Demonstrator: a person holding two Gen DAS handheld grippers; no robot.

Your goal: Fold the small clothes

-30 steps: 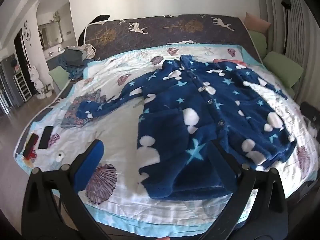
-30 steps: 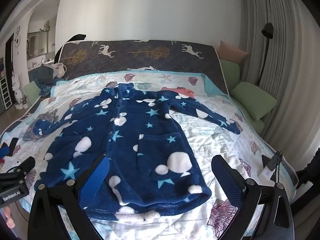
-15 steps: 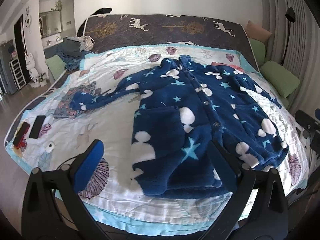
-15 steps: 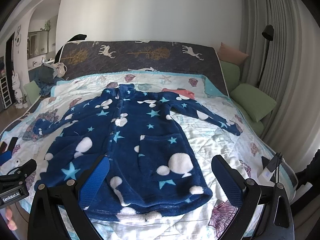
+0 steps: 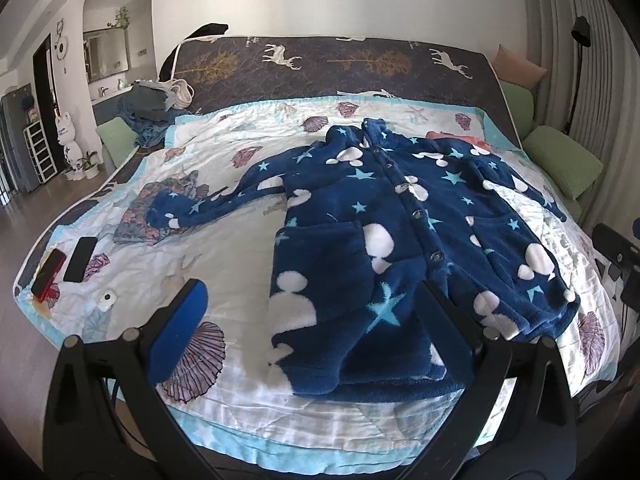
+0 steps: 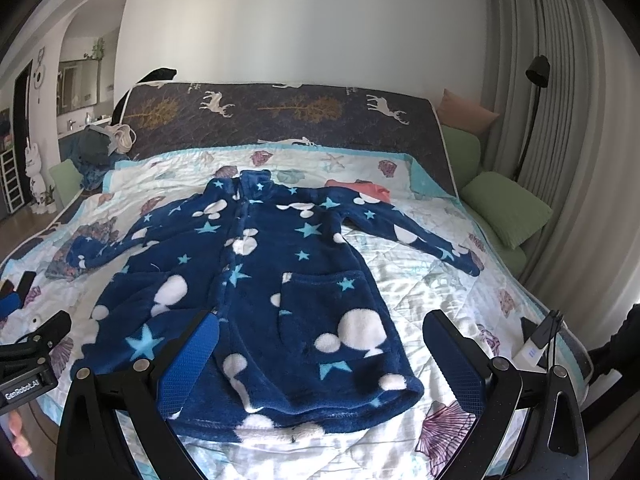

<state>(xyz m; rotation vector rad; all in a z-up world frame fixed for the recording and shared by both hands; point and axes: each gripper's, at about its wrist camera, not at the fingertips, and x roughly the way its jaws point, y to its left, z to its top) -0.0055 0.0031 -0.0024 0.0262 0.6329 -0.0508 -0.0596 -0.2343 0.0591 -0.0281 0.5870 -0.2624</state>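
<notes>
Bed quilt [image 6: 432,280] under flat robe [image 6: 260,280], collar toward headboard [image 6: 280,112].

Robe [image 5: 400,248] lies on the quilt [image 5: 232,264]; 2 phones [image 5: 66,262] at its left edge.

Shell-print quilt [image 5: 224,264] across the bed, deer-patterned cover [image 6: 280,120] at 12 o'clock, 2 phones [image 5: 64,262] at 9 o'clock by the quilt edge, green cushion [image 6: 506,208] at 3 o'clock, black floor lamp [image 6: 534,92] against grey curtains [image 6: 576,140], frog figurine [image 5: 68,140] on the floor.
</notes>
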